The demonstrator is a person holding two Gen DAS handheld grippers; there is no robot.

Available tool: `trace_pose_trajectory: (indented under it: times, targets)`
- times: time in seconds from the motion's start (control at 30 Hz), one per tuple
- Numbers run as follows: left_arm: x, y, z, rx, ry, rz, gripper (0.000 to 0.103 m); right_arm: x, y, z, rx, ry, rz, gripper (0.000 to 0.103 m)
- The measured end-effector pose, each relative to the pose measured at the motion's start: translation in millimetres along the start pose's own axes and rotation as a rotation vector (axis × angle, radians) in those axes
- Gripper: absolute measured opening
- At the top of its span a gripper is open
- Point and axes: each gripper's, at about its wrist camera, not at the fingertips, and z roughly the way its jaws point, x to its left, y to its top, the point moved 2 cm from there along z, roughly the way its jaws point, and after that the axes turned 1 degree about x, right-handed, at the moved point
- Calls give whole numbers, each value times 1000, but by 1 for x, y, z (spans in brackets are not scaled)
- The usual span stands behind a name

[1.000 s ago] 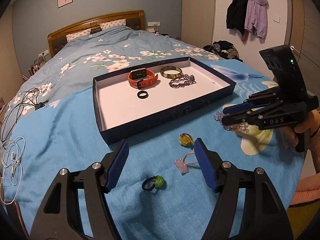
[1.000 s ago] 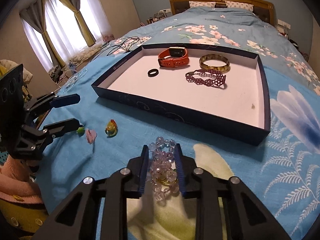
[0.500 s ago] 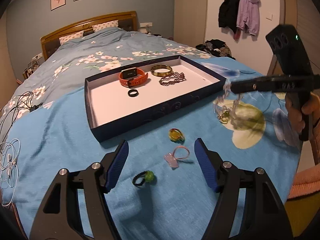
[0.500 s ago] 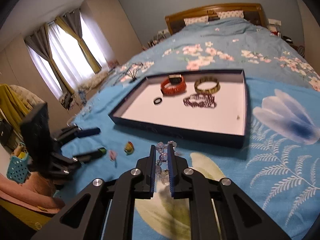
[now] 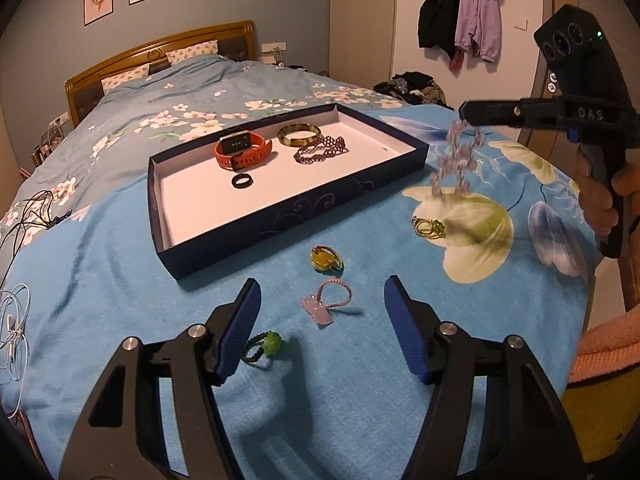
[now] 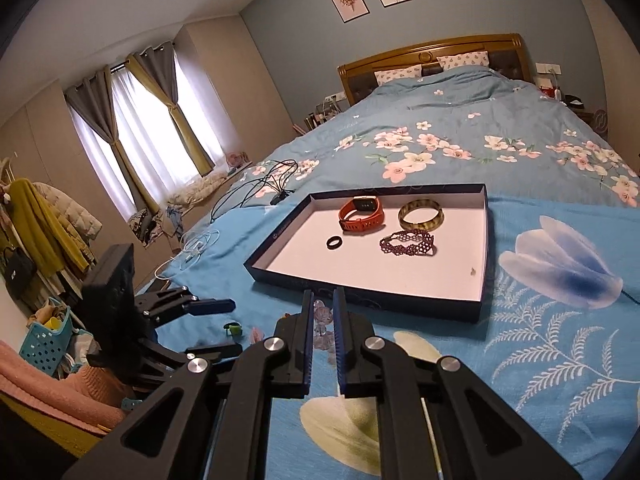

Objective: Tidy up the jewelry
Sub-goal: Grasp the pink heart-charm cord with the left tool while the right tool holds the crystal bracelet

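A dark blue tray (image 5: 288, 216) with a white floor holds an orange watch (image 5: 243, 149), a tortoiseshell bangle (image 5: 299, 134), a purple beaded bracelet (image 5: 320, 149) and a black ring (image 5: 242, 180). My right gripper (image 6: 322, 304) is shut on a clear bead bracelet (image 5: 456, 156) that hangs in the air right of the tray. My left gripper (image 5: 322, 292) is open above a pink hair tie (image 5: 326, 302). A green-bead ring (image 5: 264, 345), a yellow ring (image 5: 325, 259) and a gold ring (image 5: 429, 226) lie on the bedspread.
The tray (image 6: 482, 248) sits on a blue floral bed cover. Black cables (image 5: 28, 216) and white earphones (image 5: 14, 328) lie at the left edge of the bed. A blue basket (image 6: 46, 336) and clothes stand beside the bed.
My right gripper has lifted the clear bead bracelet off the bedspread, uncovering the gold ring. My left gripper has stayed open over the small rings.
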Motion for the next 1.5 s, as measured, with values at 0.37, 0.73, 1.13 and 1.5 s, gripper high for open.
trace_pose_trajectory:
  times: [0.37, 0.73, 1.13, 1.5]
  targets:
    - [0, -1, 18, 83, -16, -9, 42, 1, -3, 4, 3, 5, 9, 8]
    - [3, -4, 29, 135, -39, -38, 28, 2, -5, 13, 11, 19, 11, 8]
    - [3, -3, 25, 121, -34, -51, 23, 3, -2, 13, -2, 20, 10, 8]
    - [1, 1, 18, 86, -41, -64, 23, 5, 5, 12, -21, 19, 1, 8]
